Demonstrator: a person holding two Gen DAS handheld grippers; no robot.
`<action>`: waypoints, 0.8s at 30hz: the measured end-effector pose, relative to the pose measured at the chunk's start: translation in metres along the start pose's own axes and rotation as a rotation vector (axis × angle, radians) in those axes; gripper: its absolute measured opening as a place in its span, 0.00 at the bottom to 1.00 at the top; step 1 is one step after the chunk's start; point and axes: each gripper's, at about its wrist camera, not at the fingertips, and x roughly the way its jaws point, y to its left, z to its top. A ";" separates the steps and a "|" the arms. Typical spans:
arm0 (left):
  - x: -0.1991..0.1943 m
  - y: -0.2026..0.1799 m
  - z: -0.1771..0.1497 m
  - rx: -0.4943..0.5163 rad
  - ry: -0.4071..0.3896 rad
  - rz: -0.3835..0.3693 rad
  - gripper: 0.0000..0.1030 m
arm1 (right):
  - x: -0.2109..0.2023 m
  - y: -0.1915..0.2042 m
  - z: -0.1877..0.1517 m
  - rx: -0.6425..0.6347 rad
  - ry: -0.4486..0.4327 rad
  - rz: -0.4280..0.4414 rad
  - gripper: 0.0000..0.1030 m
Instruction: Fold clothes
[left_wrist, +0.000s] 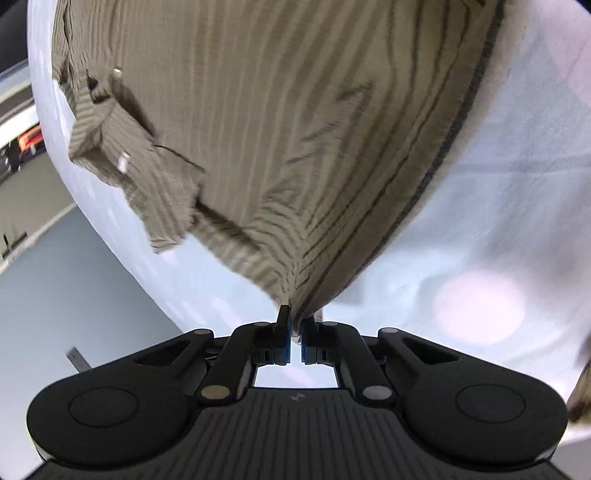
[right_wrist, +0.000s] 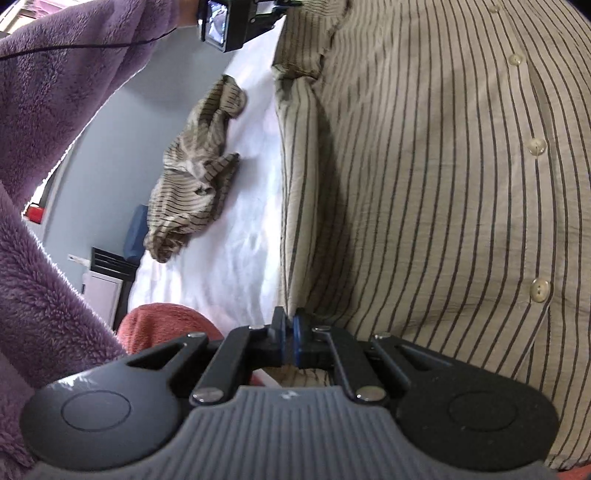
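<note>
A: What took up most of the right wrist view?
B: The striped shirt (right_wrist: 424, 184), buttons running down the right side, spread on the white sheet (right_wrist: 240, 229) and filling the right half of the frame.
A: And in the left wrist view?
B: The same shirt (left_wrist: 277, 129) covered the upper centre, its fabric drawn down to a point at the lower middle, with the sheet (left_wrist: 498, 221) around it.
A: The claws?
B: The left gripper (left_wrist: 294, 325) was closed, pinching that point of cloth. The right gripper (right_wrist: 289, 325) was closed too, clamped on the shirt's folded edge at lower centre.
A: Anything smaller?
B: A purple fleece sleeve (right_wrist: 55, 110) at the left, and a crumpled striped garment (right_wrist: 195, 177) on the sheet, left of centre.
</note>
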 end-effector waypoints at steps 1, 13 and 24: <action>-0.003 0.008 -0.001 0.017 0.001 0.001 0.03 | -0.004 0.000 -0.002 -0.004 -0.009 0.008 0.05; -0.007 0.097 0.036 0.272 -0.027 -0.105 0.02 | -0.042 -0.025 -0.032 -0.004 -0.076 0.019 0.04; 0.018 0.157 0.086 0.418 -0.068 -0.167 0.01 | -0.042 -0.065 -0.050 0.091 -0.061 0.091 0.04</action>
